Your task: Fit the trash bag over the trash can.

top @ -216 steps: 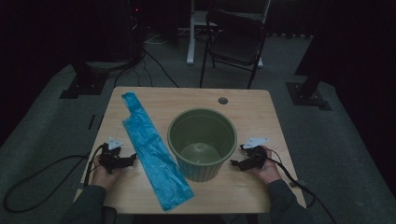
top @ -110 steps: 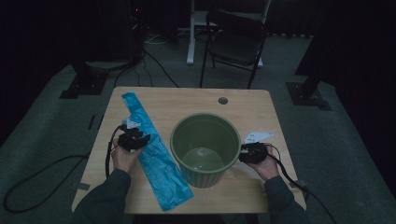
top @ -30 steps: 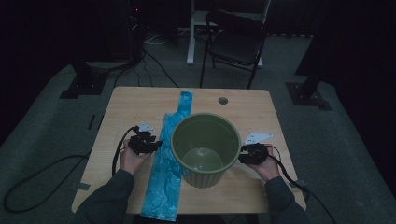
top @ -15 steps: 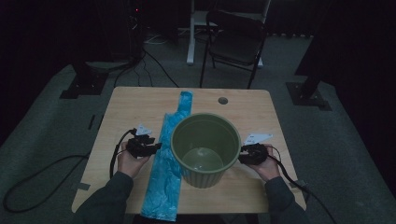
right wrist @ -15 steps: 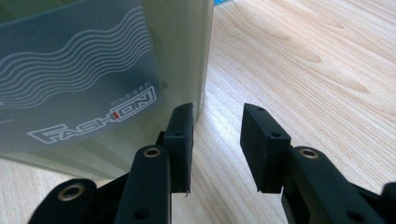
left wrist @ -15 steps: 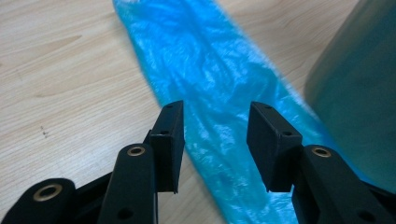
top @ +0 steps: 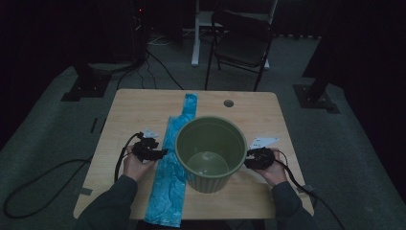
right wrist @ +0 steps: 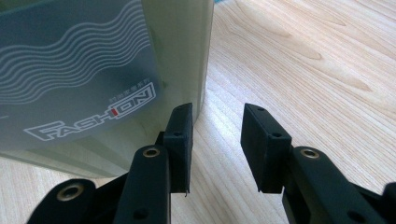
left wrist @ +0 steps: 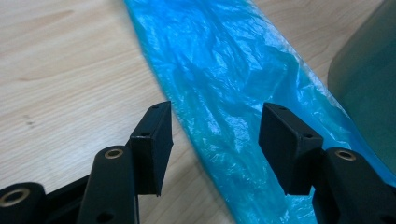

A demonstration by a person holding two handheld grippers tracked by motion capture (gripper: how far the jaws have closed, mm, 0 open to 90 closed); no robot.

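L gripper (left wrist: 215, 140) jaws have just been opening, now wide w/ blue bag (left wrist: 224, 93) lying flat between them, unpinched; R gripper (right wrist: 215, 140) wide too, nothing in it, green bin (right wrist: 116, 65) just beside its jaw.

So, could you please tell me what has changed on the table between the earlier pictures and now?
The blue plastic bag was swung from a slant to lie straight along the table, against the green bin, which shifted slightly toward the person. The left hand-held gripper moved in onto the bag; its jaws have just been opening, the bag under them, not pinched. The right hand-held gripper stayed open beside the bin.
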